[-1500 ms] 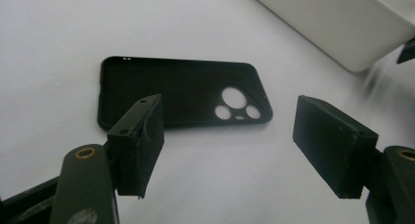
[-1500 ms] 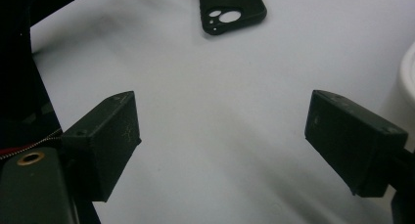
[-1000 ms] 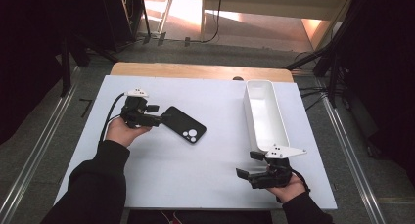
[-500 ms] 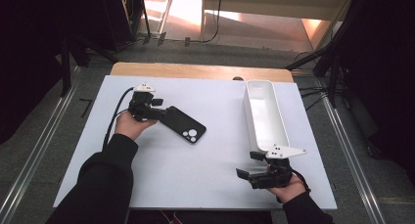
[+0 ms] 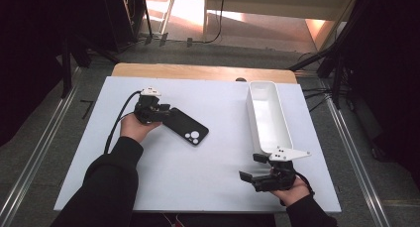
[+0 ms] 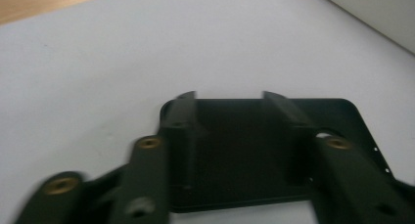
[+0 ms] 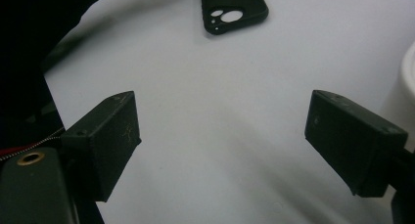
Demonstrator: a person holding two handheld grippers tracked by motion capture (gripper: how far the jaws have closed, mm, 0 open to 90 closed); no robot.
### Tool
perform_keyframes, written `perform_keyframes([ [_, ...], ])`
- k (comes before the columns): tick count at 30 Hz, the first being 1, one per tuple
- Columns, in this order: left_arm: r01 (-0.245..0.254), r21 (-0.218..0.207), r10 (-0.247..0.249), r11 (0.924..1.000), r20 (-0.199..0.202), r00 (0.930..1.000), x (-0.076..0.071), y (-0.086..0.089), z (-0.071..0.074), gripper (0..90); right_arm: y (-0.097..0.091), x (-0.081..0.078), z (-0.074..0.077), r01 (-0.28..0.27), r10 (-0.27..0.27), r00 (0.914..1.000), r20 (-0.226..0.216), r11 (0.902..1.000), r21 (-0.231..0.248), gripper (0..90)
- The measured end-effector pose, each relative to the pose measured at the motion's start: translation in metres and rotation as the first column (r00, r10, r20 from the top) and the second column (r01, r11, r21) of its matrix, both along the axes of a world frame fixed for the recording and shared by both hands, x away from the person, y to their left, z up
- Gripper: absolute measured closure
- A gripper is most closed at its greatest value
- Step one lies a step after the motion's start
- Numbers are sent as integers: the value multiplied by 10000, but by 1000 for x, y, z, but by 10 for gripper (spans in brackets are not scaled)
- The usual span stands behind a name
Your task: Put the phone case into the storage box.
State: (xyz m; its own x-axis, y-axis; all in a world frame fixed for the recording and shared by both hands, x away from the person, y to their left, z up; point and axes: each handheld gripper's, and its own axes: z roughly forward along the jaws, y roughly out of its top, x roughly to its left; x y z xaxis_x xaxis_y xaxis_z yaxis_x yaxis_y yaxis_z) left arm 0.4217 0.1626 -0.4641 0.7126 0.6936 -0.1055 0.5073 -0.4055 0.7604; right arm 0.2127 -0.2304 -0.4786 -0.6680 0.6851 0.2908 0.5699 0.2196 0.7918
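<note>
- White desk (image 5: 198, 187), wood strip at far edge, dark floor around.
- Black phone case (image 5: 185, 128) left of centre; left hand-held gripper (image 5: 157, 111) jaws just closing across it.
- Right hand-held gripper (image 5: 250, 168) wide, empty, near white tray (image 5: 267, 119).
- Near-centre is free.

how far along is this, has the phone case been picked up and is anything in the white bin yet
Nothing looks finished: the white bin looks empty. In hand: the left gripper, whose jaws have just been closing, reaches over the black phone case, which lies flat on the table; contact is unclear. The right gripper waits open. Gripping and lifting it remain.
</note>
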Motion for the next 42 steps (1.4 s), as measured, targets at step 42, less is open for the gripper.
perform_keyframes([
  [42,-83,561,134,9984,-923,9956,-9,26,-35,896,1,-1,0,-62,63,10000,-22,10000,52,115],
])
